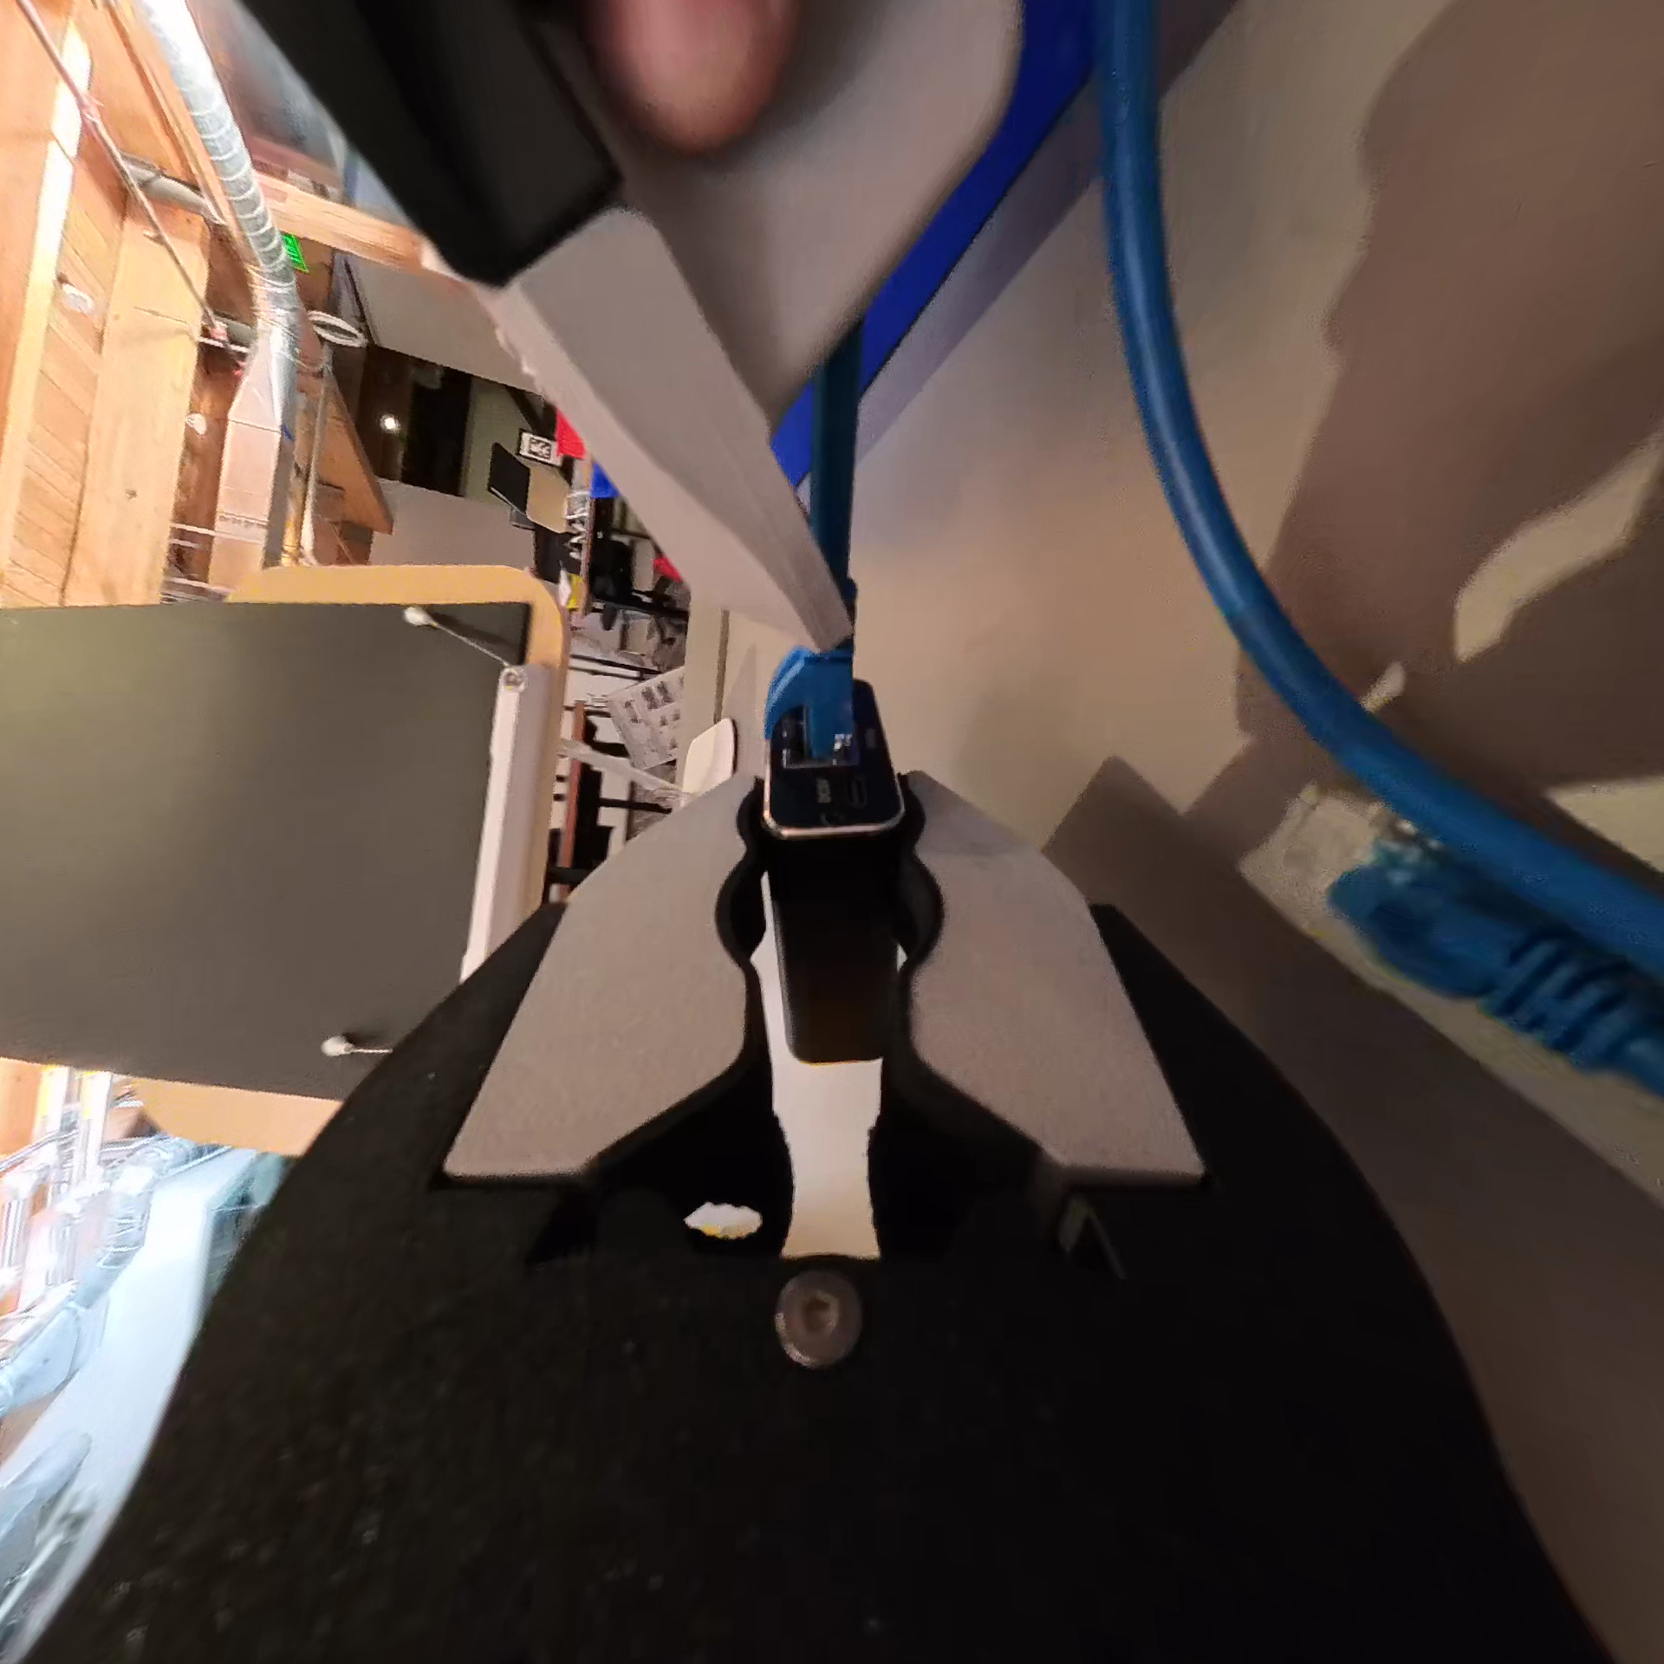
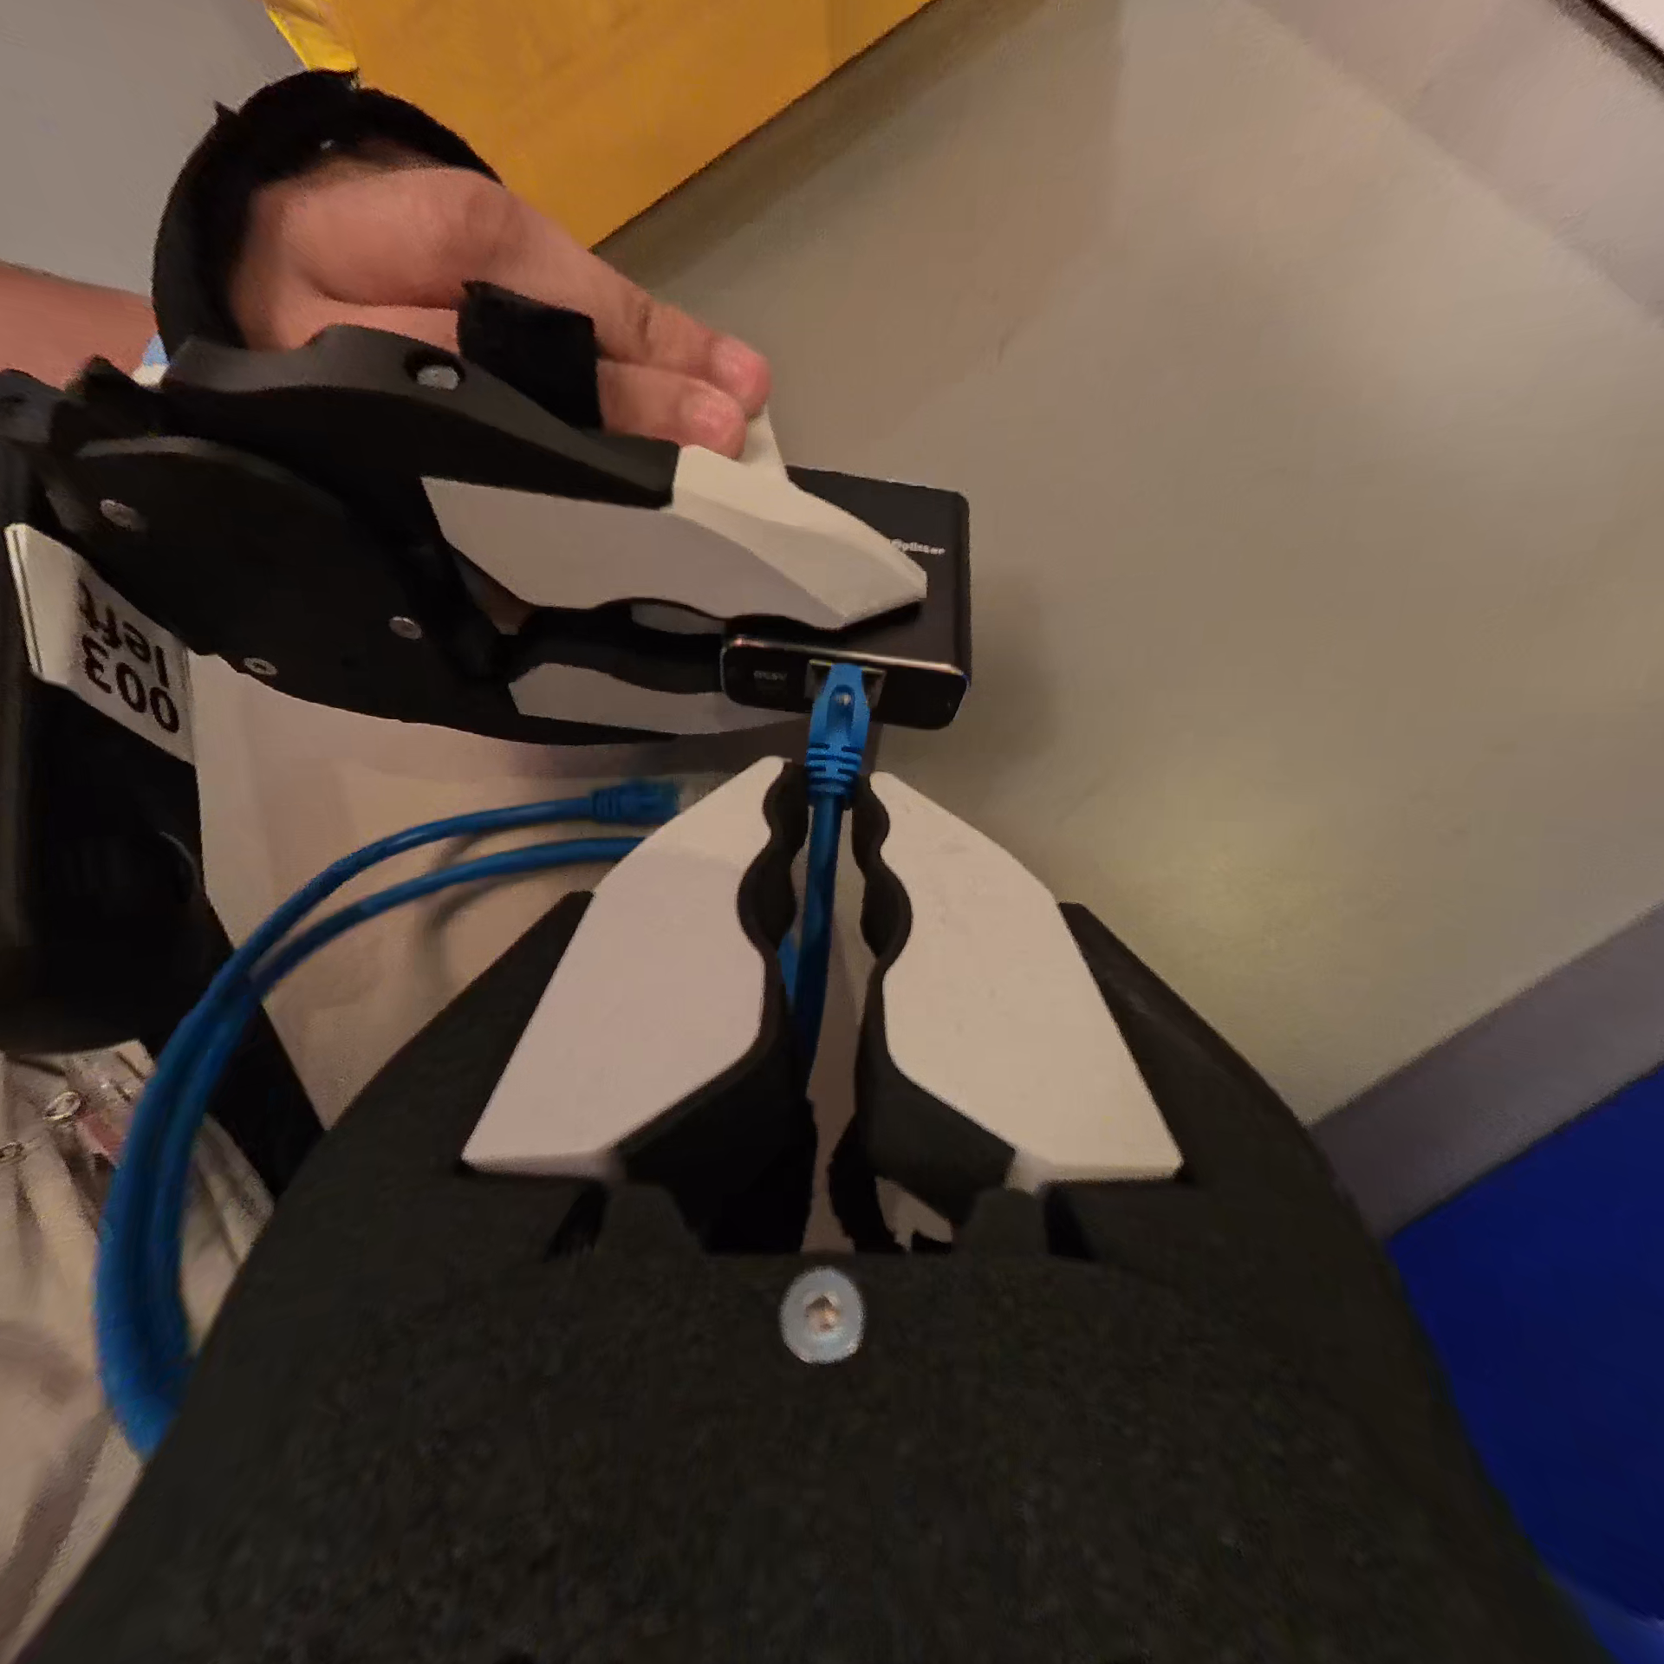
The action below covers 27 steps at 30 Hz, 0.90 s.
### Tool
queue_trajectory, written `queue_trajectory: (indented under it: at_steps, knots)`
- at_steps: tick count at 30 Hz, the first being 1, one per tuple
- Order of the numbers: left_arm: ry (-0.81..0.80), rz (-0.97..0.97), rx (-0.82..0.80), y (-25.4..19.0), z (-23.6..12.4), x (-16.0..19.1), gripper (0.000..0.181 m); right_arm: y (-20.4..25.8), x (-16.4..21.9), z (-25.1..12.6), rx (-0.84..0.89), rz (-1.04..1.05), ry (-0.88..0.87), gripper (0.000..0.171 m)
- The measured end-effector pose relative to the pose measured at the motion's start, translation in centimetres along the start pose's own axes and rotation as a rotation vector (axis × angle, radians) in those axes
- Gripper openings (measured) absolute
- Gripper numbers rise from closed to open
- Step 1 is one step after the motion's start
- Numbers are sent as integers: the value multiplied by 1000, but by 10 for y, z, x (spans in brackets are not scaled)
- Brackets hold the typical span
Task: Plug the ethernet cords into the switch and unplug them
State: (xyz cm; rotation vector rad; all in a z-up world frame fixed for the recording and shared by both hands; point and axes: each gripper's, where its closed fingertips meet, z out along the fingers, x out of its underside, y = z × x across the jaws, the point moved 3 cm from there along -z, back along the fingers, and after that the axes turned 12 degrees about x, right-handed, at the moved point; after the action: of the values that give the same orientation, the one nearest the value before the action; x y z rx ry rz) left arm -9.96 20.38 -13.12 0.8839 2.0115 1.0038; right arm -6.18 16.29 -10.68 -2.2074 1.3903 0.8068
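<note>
Your right hand-held gripper [image 2: 824, 792] is sitting closest to its camera, and it is pinching the blue ethernet cord [image 2: 815, 909] just behind the plug boot [image 2: 837, 720], with the cord running back between the fingers along their length. Straight ahead of those fingertips, on the far side, the plug is sitting in a port of the black switch [image 2: 936, 576]; whether it is fully latched or only partly in, you cannot tell from either view.

Your left hand-held gripper [image 1: 833, 801] is clamping the switch across its narrow body and holding it up off the desk [image 2: 1261, 450], coming in from the left in the right wrist view. So the two tools are meeting at a right angle, and the port face is pointing toward your right hand.

That is the relation the coming move is likely turning on: the cord's long axis is lining up with the port's depth, so any push or pull should be running straight along your right fingers, near to far or back, while your left is bracing the switch against it.

Slack cord is looping off to the near left, and a second loose plug [image 2: 635, 799] is lying on the desk there.
</note>
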Motion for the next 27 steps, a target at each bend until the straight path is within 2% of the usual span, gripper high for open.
queue_trajectory:
  at_steps: [6, 8, 13, 19, 24, 27]
  knots:
    - [2, -59, -20, 3, 4, 4, 24, -5, -1, 3, -2, 12, -54, 11]
    - [-71, -122, -3, 8, 3, 4, 25, -8, -4, 2, -26, 43, -127, 11]
    - [-264, -275, 22, 21, -14, -3, 34, -10, -6, -19, -219, 81, -208, 11]
    - [-385, -272, 3, 22, -29, -14, 34, -10, 4, -42, -406, 98, -209, 11]
    - [-489, -227, 15, 19, -46, -31, 32, -3, 16, -61, -717, 185, -178, 11]
    - [-514, -192, -15, 20, -55, -38, 29, -7, 12, -59, -737, 223, -208, 11]
